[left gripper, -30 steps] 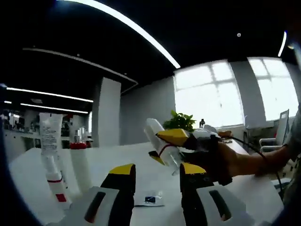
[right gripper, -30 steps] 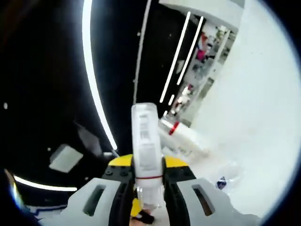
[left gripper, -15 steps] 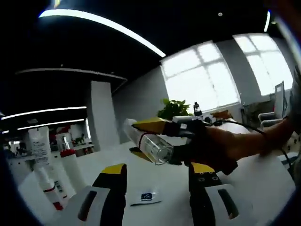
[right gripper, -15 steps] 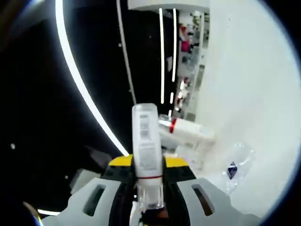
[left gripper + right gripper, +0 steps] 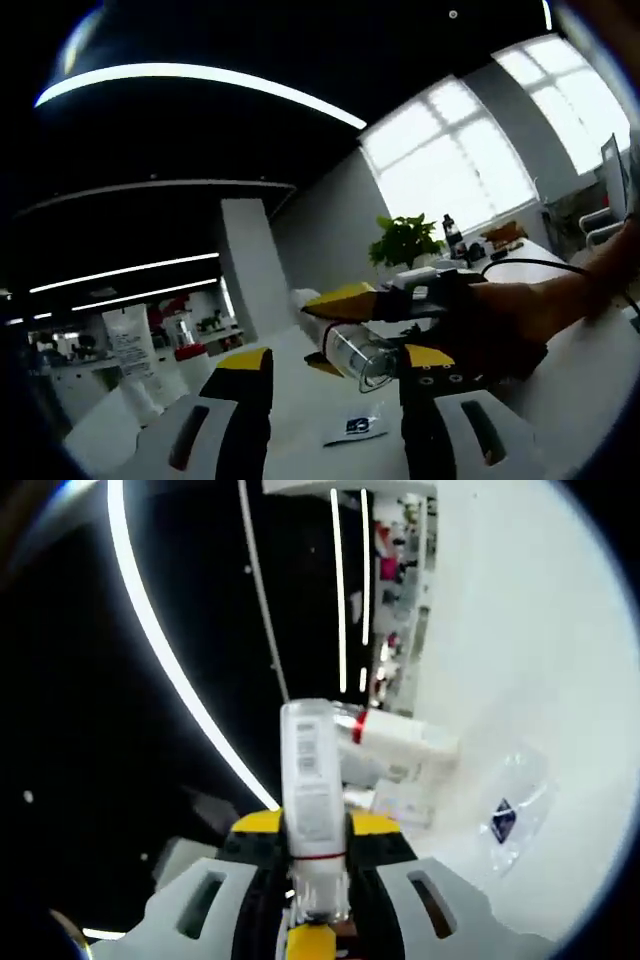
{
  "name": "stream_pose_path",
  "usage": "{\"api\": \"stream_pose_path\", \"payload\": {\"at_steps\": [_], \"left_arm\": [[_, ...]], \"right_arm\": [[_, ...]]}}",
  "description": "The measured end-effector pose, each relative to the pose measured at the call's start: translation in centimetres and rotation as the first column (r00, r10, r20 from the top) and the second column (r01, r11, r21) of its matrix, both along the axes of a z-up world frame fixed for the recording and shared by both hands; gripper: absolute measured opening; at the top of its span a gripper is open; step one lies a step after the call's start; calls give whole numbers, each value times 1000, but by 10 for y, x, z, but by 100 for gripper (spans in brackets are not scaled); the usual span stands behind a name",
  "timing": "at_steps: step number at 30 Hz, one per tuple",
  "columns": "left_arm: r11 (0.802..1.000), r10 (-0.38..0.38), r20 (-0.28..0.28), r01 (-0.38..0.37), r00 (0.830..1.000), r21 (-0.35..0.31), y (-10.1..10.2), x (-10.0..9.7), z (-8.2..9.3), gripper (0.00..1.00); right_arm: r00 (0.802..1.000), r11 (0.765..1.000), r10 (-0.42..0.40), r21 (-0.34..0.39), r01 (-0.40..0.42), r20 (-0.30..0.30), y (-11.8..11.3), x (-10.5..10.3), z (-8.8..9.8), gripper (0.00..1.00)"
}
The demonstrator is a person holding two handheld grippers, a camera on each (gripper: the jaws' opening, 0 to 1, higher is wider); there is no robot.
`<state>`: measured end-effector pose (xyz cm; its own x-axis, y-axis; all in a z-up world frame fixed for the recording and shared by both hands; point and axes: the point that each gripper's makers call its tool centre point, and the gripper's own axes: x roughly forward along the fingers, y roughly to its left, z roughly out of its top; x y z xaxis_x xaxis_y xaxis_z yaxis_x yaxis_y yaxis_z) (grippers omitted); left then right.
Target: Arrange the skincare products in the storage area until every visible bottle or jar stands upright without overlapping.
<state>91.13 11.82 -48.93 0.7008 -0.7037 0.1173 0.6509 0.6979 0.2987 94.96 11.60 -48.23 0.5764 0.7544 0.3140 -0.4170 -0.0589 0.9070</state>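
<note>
In the right gripper view my right gripper [image 5: 315,825] is shut on a slim white bottle [image 5: 312,770] with a printed label and a thin red line. The left gripper view shows that right gripper [image 5: 345,322] coming in from the right in a person's hand [image 5: 520,315], the held bottle [image 5: 350,347] pointing its clear end at the camera, above the white table [image 5: 560,400]. My left gripper [image 5: 335,362] is open, nothing between its jaws. A white tube [image 5: 130,345] and a red-capped white bottle [image 5: 188,355] stand at the far left; the red-capped bottle [image 5: 400,742] is beyond the held one.
A small clear sachet with a dark blue mark [image 5: 357,427] lies on the table between my left jaws, also seen as the sachet [image 5: 510,820] on the table [image 5: 540,660]. A potted plant [image 5: 405,240] and bright windows stand behind. A cable runs along the person's arm.
The right gripper has turned the held bottle so its clear end faces the left camera and brought it lower and closer. Both views have rolled and shifted. The left jaws stay open.
</note>
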Motion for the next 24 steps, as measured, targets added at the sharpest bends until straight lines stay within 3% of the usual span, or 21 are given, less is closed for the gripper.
{"api": "stream_pose_path", "payload": {"at_steps": [3, 6, 11, 16, 18, 20, 21, 24], "left_arm": [[1000, 28, 26, -28, 999, 11, 2, 1, 2, 49], [998, 57, 50, -58, 997, 12, 9, 3, 5, 37], [999, 53, 23, -53, 998, -3, 13, 6, 4, 33], [999, 37, 17, -38, 999, 34, 7, 4, -3, 25], [1000, -5, -20, 5, 1000, 24, 2, -1, -5, 21], [1000, 14, -38, -14, 999, 9, 5, 1, -4, 20], [1000, 12, -93, -14, 996, -24, 6, 0, -5, 20], [995, -19, -176, 2, 984, -97, 8, -1, -3, 20]], "right_arm": [[1000, 1000, -17, 6, 17, -3, -4, 3, 0, 21], [999, 999, -34, 13, 34, -7, -8, 7, 0, 21], [1000, 1000, -18, 6, 18, -11, -4, 4, -1, 21], [1000, 1000, 24, -19, -24, 0, 4, -1, -1, 21], [1000, 999, 30, -23, -29, 5, 5, -2, -1, 21], [999, 999, 46, -24, -46, -1, 5, -3, -2, 21], [998, 998, 55, -22, -55, -12, 6, -4, -3, 21], [998, 998, 55, -38, -55, -4, 6, -2, -5, 22]]}}
